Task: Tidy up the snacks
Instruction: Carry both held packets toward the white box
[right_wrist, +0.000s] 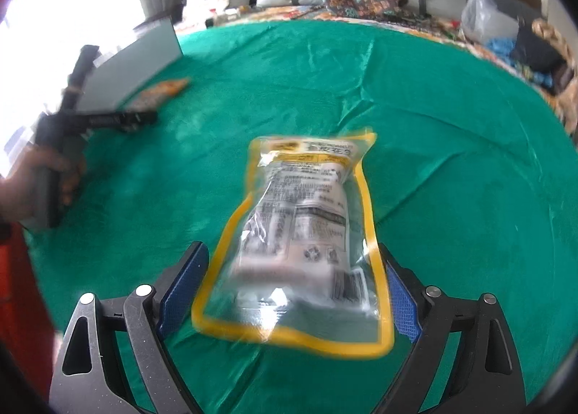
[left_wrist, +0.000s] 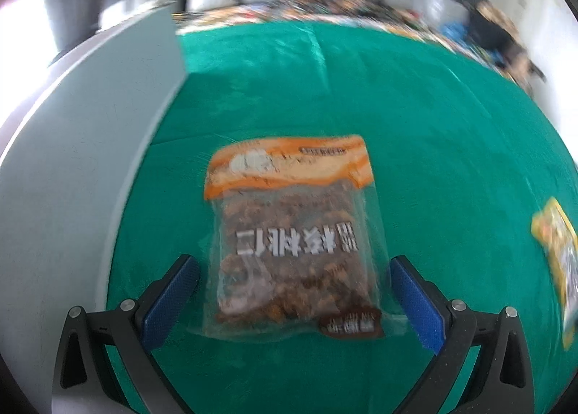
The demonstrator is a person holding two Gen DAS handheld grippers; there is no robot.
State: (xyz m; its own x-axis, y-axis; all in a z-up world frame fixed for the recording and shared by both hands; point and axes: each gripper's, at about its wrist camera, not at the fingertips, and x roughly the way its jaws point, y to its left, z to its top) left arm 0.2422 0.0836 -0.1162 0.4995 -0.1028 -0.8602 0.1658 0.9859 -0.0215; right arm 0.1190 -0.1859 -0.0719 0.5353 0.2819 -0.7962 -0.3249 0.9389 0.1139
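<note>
Snacks lie flat on the green cloth (right_wrist: pixel 451 107): the orange-topped packet (left_wrist: pixel 292 233) near its left edge beside the grey box (left_wrist: pixel 90 161), likely the destination. Left gripper (left_wrist: pixel 294 291) straddles it, jaws wide, gripping nothing. Right gripper (right_wrist: pixel 294 280), equally spread and empty, brackets the yellow-edged packet (right_wrist: pixel 300 244) mid-cloth, both angled low for pickup
</note>
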